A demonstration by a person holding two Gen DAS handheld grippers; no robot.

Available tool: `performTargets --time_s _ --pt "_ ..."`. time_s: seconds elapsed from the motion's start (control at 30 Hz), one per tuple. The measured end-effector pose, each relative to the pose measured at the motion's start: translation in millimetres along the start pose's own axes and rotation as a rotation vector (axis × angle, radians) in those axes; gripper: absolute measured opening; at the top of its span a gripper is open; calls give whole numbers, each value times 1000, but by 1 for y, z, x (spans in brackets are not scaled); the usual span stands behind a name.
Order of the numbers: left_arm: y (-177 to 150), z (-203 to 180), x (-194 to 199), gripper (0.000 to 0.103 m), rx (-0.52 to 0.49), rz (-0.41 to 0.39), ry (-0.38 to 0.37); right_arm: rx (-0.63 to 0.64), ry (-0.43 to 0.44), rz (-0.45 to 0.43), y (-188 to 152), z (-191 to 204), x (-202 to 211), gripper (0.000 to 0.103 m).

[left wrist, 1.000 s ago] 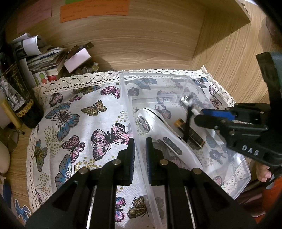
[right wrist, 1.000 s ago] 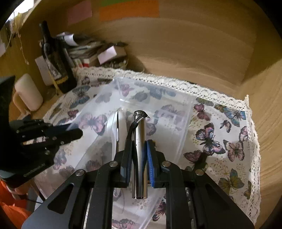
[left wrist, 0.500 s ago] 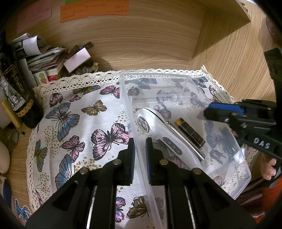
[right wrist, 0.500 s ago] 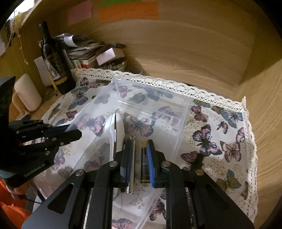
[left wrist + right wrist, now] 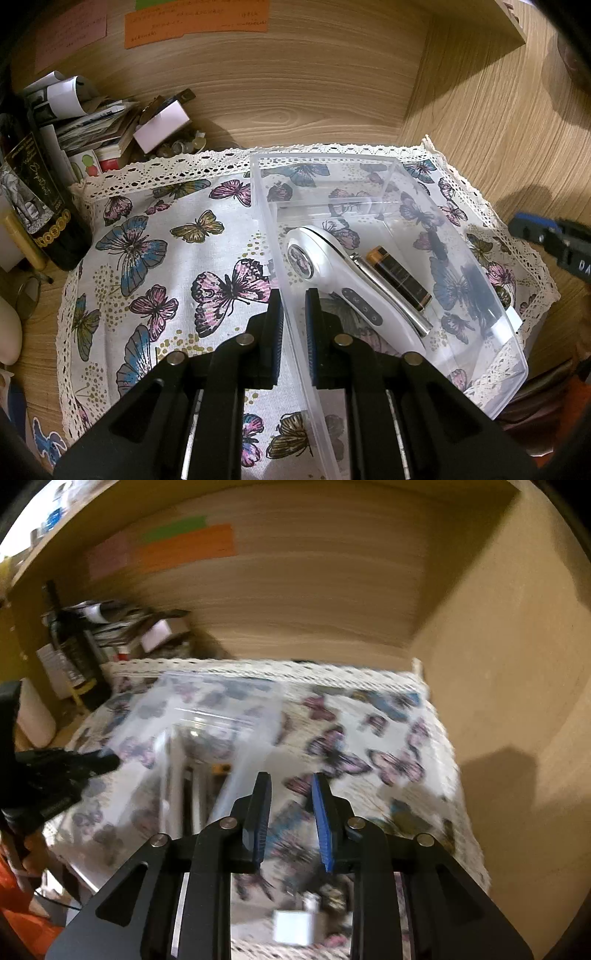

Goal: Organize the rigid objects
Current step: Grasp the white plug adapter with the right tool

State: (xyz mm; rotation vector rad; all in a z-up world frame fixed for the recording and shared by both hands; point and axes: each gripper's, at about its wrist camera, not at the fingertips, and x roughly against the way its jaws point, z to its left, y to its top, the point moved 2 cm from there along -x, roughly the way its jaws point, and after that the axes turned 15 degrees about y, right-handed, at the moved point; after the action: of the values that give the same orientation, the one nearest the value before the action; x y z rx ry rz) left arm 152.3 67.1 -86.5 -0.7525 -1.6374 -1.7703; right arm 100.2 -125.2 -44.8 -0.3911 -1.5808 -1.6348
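A clear plastic bin (image 5: 476, 280) stands on the butterfly cloth (image 5: 166, 258). In it lie a white handheld device (image 5: 332, 273), a silver metal pen-like tool (image 5: 391, 295) and a black and orange battery (image 5: 399, 277). My left gripper (image 5: 293, 295) is shut on the bin's left wall. My right gripper (image 5: 290, 786) is open and empty, to the right of the bin (image 5: 207, 716) above the cloth; its blue tip shows in the left wrist view (image 5: 535, 227). The right wrist view is motion-blurred.
A dark wine bottle (image 5: 33, 199) and a pile of papers and small boxes (image 5: 110, 125) stand at the back left. Wooden walls close the back and right. A small white object (image 5: 295, 926) lies near the cloth's front edge. A cream cylinder (image 5: 35, 712) stands at the left.
My right gripper let go of the silver tool into the bin beside the battery, opened, and pulled back to the right. My left gripper kept its hold on the bin wall.
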Motion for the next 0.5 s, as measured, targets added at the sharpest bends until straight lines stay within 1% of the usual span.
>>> performTargets --time_s 0.1,0.2,0.3,0.47,0.5 --pt "0 0 0 10 0 0 0 -40 -14 24 -15 -10 0 22" --pt "0 0 0 10 2 0 1 -65 -19 52 -32 -13 -3 28" --pt "0 0 0 10 0 0 0 -72 -23 80 -48 -9 -7 32" --pt "-1 0 0 10 -2 2 1 -77 -2 94 -70 -1 -7 41" --pt "-1 0 0 10 -2 2 1 -81 3 98 -74 -1 -8 41"
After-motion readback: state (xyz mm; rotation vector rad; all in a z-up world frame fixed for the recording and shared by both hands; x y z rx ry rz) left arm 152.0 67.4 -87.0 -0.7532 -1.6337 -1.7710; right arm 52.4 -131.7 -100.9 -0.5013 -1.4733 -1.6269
